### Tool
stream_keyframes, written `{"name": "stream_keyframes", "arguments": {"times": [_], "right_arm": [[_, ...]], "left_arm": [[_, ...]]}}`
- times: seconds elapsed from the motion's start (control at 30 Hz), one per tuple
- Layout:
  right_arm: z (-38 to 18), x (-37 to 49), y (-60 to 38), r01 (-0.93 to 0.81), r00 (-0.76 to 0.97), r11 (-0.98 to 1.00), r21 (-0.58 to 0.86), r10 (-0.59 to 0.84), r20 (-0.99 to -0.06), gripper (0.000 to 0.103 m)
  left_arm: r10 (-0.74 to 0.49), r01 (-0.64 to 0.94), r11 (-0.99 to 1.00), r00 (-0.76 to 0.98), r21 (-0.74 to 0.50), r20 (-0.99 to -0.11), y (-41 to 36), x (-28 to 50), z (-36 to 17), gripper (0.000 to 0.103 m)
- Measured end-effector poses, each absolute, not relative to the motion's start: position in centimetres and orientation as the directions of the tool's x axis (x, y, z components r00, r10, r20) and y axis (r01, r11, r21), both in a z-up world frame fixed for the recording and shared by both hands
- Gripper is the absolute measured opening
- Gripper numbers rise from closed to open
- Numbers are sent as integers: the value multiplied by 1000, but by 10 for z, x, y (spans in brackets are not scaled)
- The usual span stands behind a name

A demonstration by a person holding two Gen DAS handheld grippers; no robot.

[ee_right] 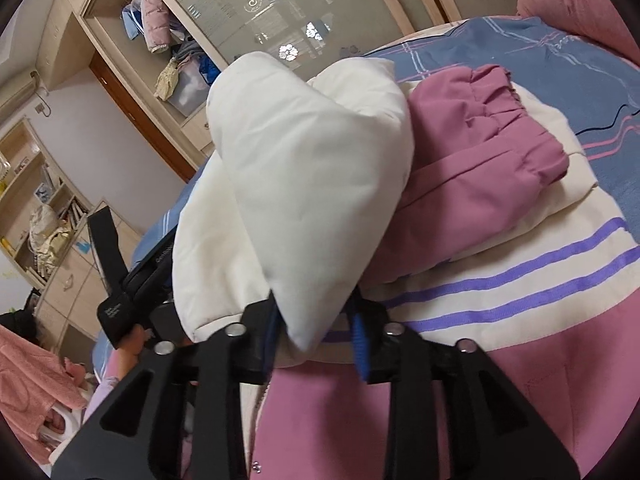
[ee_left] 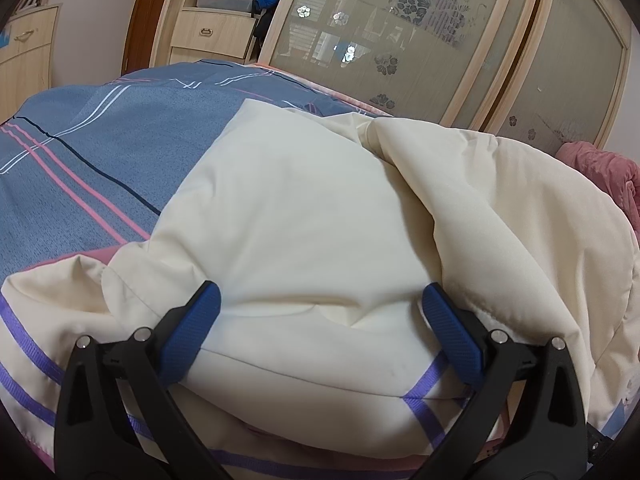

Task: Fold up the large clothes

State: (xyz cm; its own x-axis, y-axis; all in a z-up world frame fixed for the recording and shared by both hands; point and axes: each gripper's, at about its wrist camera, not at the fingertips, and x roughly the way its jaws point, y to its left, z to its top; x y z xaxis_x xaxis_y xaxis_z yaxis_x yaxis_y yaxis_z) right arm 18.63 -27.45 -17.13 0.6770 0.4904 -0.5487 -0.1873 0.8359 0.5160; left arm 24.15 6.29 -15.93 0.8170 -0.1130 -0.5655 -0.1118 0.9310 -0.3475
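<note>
Cream jacket (ee_left: 304, 200) on bed (ee_left: 80, 148), partly folded: sleeve (ee_right: 304, 184) brought over body. Left gripper (ee_left: 320, 316) fingers wide, empty. Right gripper (ee_right: 316, 324) fingers narrow, loosely around sleeve fold. Final folds left.

left hand-held gripper (ee_left: 320, 316) jaws spread wide; right hand-held gripper (ee_right: 316, 320) jaws narrowly parted, tilted downward

One jacket (ee_left: 304, 208) – two tools (ee_left: 320, 320) (ee_right: 316, 320), one bed (ee_left: 80, 168)
</note>
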Motion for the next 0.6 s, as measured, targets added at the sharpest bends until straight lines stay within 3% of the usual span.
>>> {"name": "stream_keyframes", "arguments": {"times": [0.13, 0.2, 0.43, 0.6], "right_arm": [[-167, 182, -277, -171, 701, 856, 488, 453, -550, 61], [-166, 181, -278, -166, 712, 862, 478, 441, -547, 67], [-164, 177, -276, -204, 709, 837, 507, 483, -513, 75], [-159, 174, -270, -229, 718, 842, 489, 485, -500, 76]], "left_arm": [[-115, -111, 930, 818, -352, -564, 63, 242, -159, 101], [-116, -111, 929, 818, -353, -563, 63, 243, -159, 101], [-117, -110, 929, 819, -354, -562, 63, 243, -159, 101], [-117, -110, 929, 819, -354, -562, 63, 245, -159, 101]]}}
